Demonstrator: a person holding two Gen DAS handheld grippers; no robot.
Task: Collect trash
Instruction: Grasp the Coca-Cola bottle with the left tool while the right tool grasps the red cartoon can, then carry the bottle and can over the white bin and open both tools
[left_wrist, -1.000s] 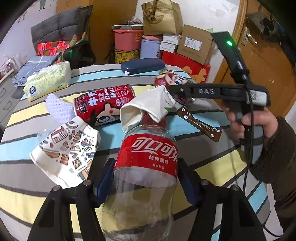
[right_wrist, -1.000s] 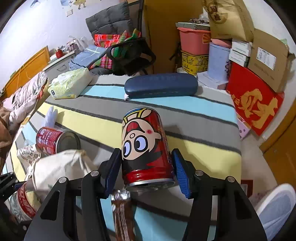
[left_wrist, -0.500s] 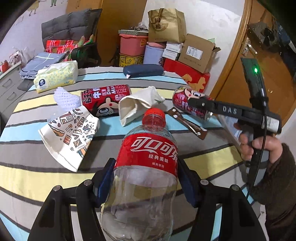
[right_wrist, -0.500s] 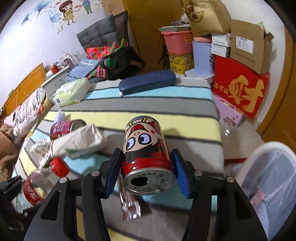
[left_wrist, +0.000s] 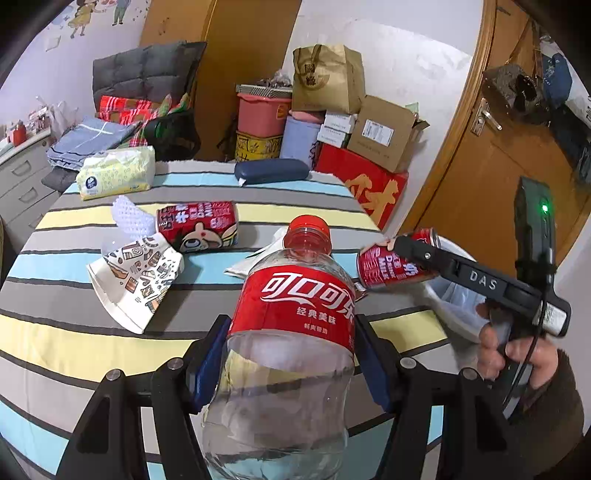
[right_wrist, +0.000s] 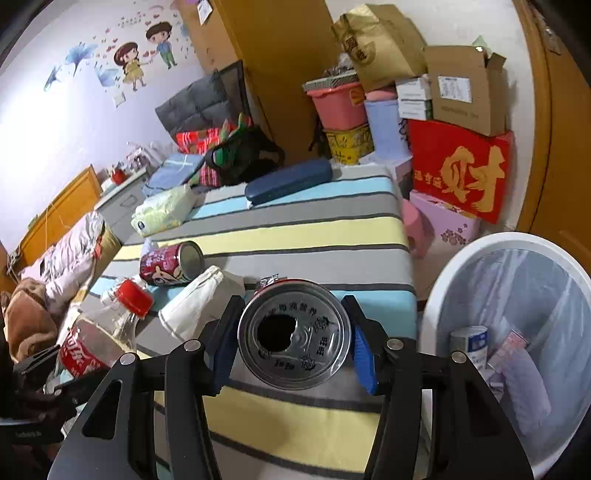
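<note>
My left gripper (left_wrist: 290, 354) is shut on a clear cola bottle (left_wrist: 299, 295) with a red label and cap, held above the striped table (left_wrist: 74, 332). My right gripper (right_wrist: 294, 347) is shut on a red cartoon can (right_wrist: 295, 332), whose opened top faces the camera. In the left wrist view that can (left_wrist: 384, 266) hangs off the table's right edge, over a white bin. The bin (right_wrist: 461, 258) has a clear liner and some trash inside. A second red can (left_wrist: 197, 225), a patterned paper cup (left_wrist: 136, 277), a crumpled white cup (right_wrist: 195, 302) and a white foam net (left_wrist: 131, 218) lie on the table.
A tissue pack (left_wrist: 116, 171) and a blue glasses case (left_wrist: 271, 171) sit at the table's far side. Boxes, a red gift box (right_wrist: 461, 170) and tubs are stacked against the wall behind. A wooden door (left_wrist: 480, 166) stands at the right. A hand and sleeve (left_wrist: 524, 354) hold the right gripper.
Both grippers rose and swung right, away from the table's middle. The red can left the table, tipping its top toward the camera. The bin came into view.
</note>
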